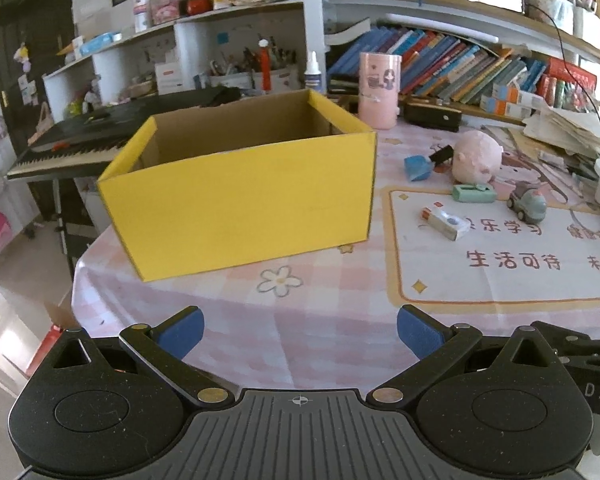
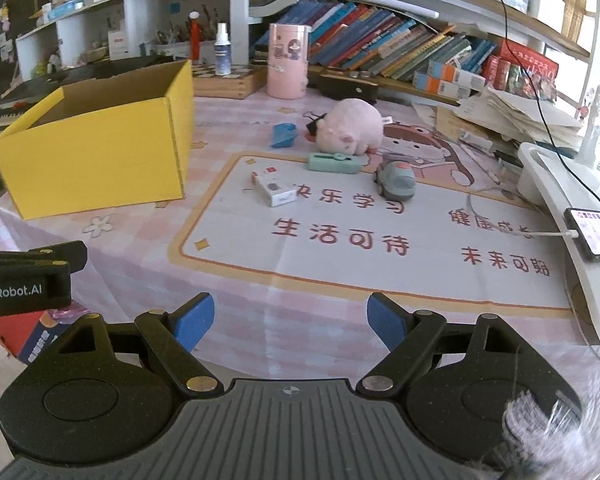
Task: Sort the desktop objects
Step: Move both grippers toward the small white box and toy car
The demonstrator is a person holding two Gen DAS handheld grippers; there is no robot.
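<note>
Both my left tongs (image 1: pixel 300 332) and right tongs (image 2: pixel 290 320) gape empty; nothing seems sorted yet. The pink plush pig (image 2: pixel 350 126), grey toy car (image 2: pixel 396 180) and white carton (image 2: pixel 274 190) lie on the worktop (image 2: pixel 320 296) beside the open yellow cardboard box (image 2: pixel 96 160).

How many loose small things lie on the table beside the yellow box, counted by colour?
Pink: 1, the plush pig
Blue: 1, the folded paper piece
Green: 1, the flat case
Grey: 1, the toy car
White: 1, the small carton
Total: 5
</note>
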